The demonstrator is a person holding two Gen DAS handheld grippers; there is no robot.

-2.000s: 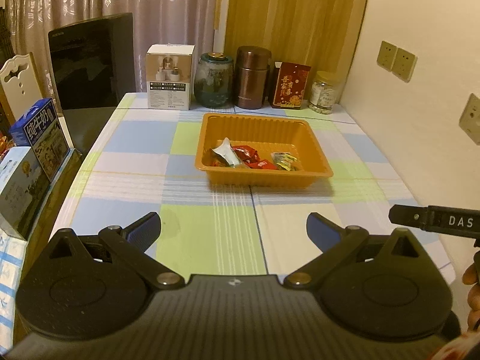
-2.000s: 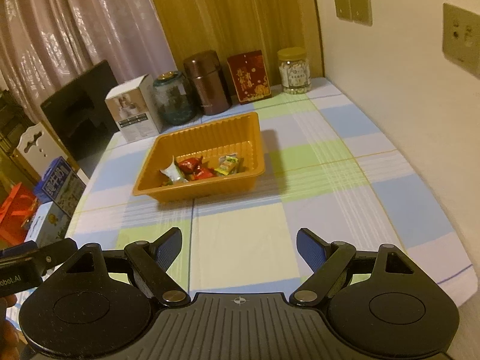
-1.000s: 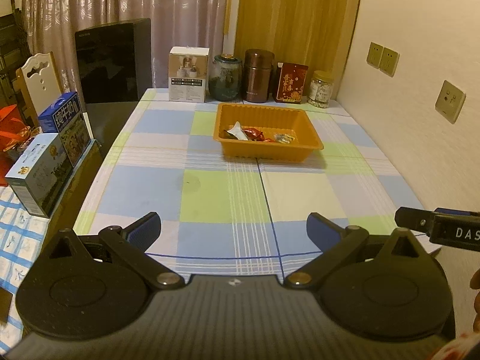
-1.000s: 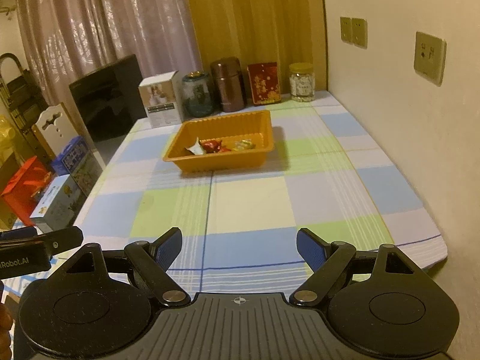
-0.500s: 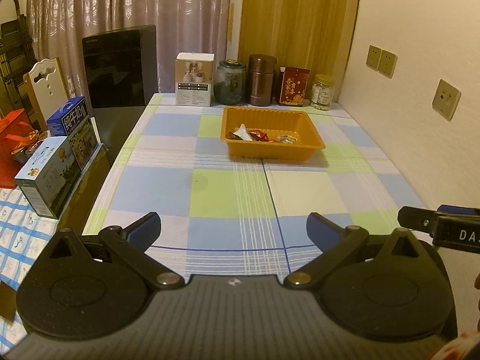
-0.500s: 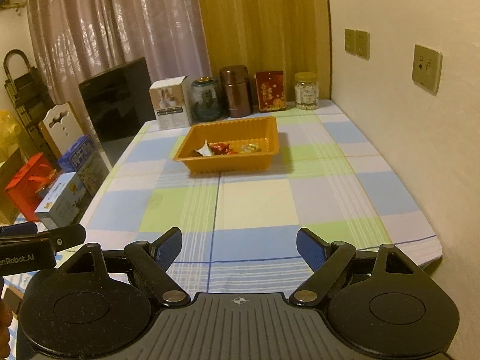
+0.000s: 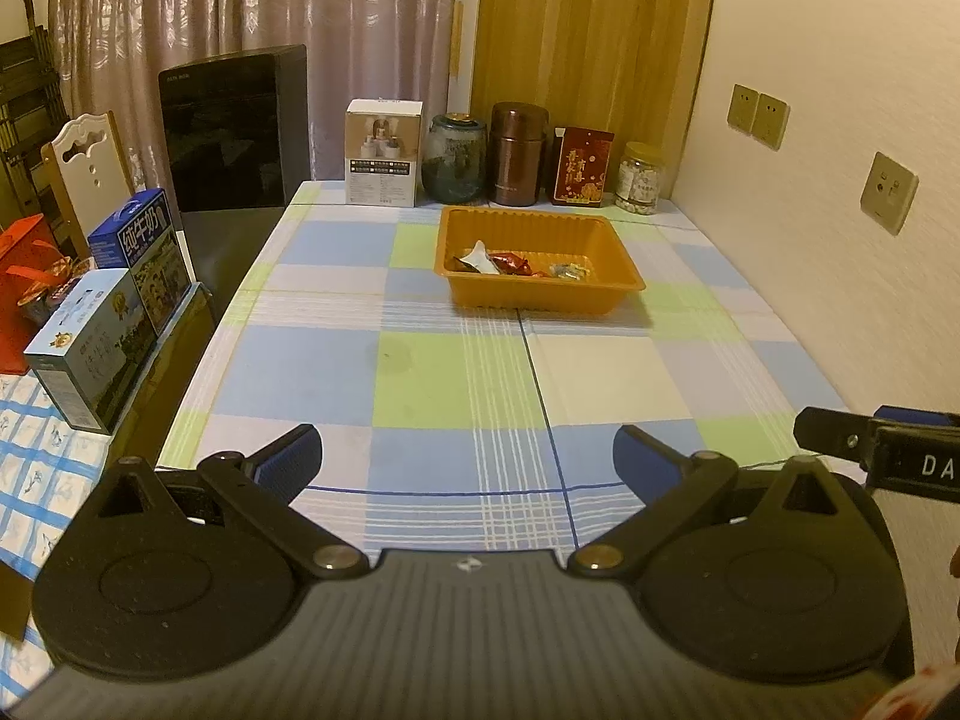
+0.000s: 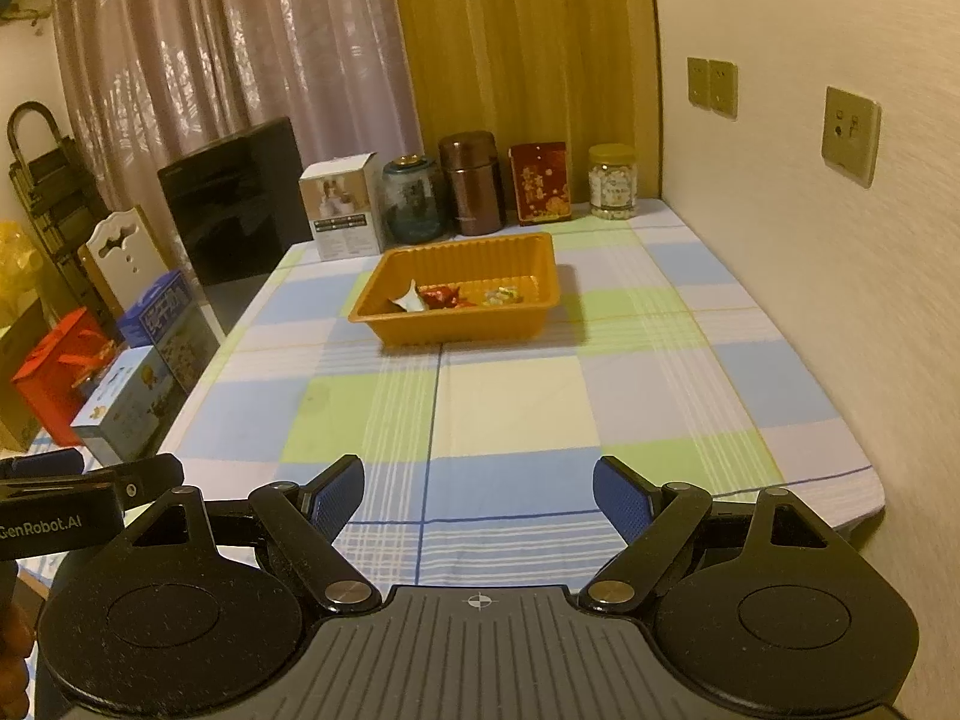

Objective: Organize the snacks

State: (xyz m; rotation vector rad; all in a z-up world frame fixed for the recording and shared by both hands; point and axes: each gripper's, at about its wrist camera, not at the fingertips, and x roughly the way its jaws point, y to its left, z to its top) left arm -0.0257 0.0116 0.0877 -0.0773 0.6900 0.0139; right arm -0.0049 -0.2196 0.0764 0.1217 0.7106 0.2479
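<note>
Orange tray [image 7: 543, 294] farther off than before, both grippers' fingers [image 7: 287, 461] [image 8: 624, 501] apart, empty

Take the table [image 7: 456, 384], covered in a checked cloth of blue, green and cream, as your reference. Along its far edge you see, left to right, a white carton [image 7: 382, 152], a dark glass jar [image 7: 454, 158], a brown canister [image 7: 519, 154], a red box [image 7: 583, 166] and a clear jar with a yellow lid [image 7: 642, 178]. At the far left corner stands a black appliance [image 7: 235, 127]. Left of the table sit two blue milk cartons [image 7: 141, 255] and a red bag [image 7: 24, 294].
</note>
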